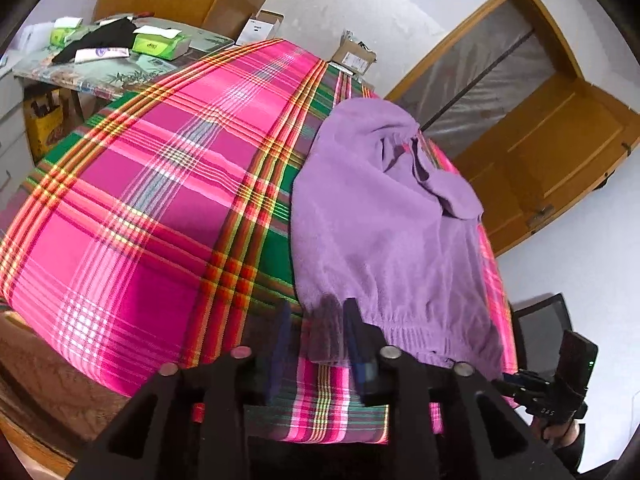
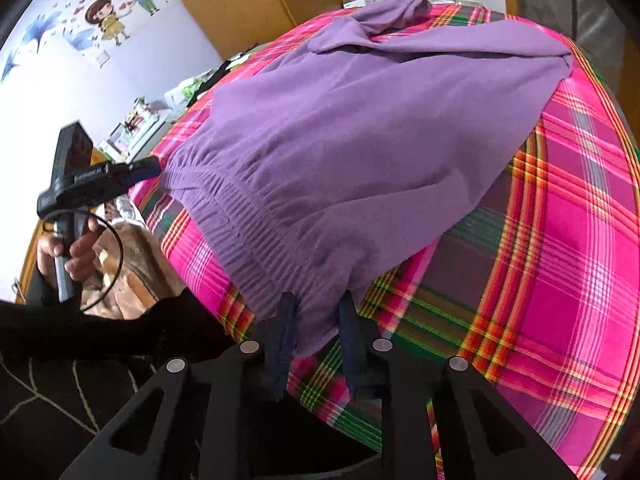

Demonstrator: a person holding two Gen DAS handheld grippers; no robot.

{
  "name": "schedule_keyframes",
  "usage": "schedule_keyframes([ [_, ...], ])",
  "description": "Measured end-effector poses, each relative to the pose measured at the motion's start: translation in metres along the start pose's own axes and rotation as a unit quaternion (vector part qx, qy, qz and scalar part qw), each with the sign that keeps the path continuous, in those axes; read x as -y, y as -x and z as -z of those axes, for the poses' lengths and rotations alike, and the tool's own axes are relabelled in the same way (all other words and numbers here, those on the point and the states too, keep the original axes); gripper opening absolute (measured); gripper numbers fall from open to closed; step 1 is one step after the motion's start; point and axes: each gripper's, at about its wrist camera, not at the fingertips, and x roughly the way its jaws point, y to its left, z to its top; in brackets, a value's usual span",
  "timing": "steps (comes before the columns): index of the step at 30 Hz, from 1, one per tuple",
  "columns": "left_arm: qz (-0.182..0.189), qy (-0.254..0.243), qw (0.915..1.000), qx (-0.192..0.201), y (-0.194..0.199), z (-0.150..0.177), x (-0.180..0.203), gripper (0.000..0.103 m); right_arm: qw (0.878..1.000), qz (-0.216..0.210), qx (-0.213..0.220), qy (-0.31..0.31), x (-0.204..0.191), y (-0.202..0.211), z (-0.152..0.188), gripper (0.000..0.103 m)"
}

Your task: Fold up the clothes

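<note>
Two grippers work one purple garment (image 2: 360,140) spread on the plaid-covered surface (image 1: 140,200). The left gripper (image 1: 316,320) has its fingers spread astride the elastic waistband's corner; only this view shows the green tissue boxes (image 1: 160,44). The right gripper (image 2: 316,312) straddles the hem, fingers apart; only here, cartoon wall stickers (image 2: 116,4).
</note>
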Motion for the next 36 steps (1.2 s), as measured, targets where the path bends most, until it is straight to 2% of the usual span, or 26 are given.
schedule_keyframes([
  [2,0.002,0.006,0.9999,-0.013,-0.008,0.002,0.001,0.032,1.000,-0.001,0.003,0.001,-0.001,0.003,-0.001,0.030],
  [7,-0.011,-0.014,0.9997,-0.015,-0.019,0.007,0.014,0.034,1.000,-0.004,0.011,0.006,-0.003,0.009,-0.003,0.031],
  [10,-0.018,-0.011,0.9997,-0.016,-0.022,0.004,0.016,0.032,1.000,-0.002,0.000,0.000,-0.002,0.000,-0.003,0.030],
  [11,-0.022,-0.007,0.9996,-0.014,-0.023,0.003,0.015,0.019,1.000,-0.002,0.000,0.003,-0.004,-0.002,-0.004,0.022],
  [12,-0.026,-0.002,0.9996,-0.013,-0.024,0.002,0.013,0.013,1.000,-0.003,0.000,0.006,-0.006,-0.003,-0.004,0.021],
  [15,-0.033,0.015,0.9993,0.006,-0.019,-0.006,0.006,0.010,1.000,-0.017,0.008,0.017,-0.012,-0.004,-0.008,0.018],
  [18,-0.042,0.018,0.9980,0.042,-0.003,-0.023,0.001,0.010,0.998,-0.040,0.014,0.042,-0.028,-0.006,-0.017,0.018],
  [22,-0.065,-0.006,0.9946,0.081,0.018,-0.054,0.002,0.010,0.994,-0.074,0.015,0.083,-0.058,-0.017,-0.035,0.017],
  [28,-0.107,-0.035,0.9838,0.140,0.051,-0.113,0.000,0.009,0.978,-0.132,0.016,0.159,-0.122,-0.045,-0.070,0.017],
  [32,-0.135,-0.029,0.9774,0.160,0.061,-0.147,-0.018,0.009,0.967,-0.165,0.016,0.196,-0.161,-0.066,-0.091,0.017],
  [34,-0.142,-0.020,0.9774,0.155,0.059,-0.156,-0.031,0.009,0.963,-0.175,0.001,0.203,-0.172,-0.086,-0.098,0.017],
  [36,-0.149,-0.017,0.9794,0.135,0.047,-0.156,-0.042,0.010,0.966,-0.168,-0.025,0.196,-0.173,-0.110,-0.102,0.021],
])
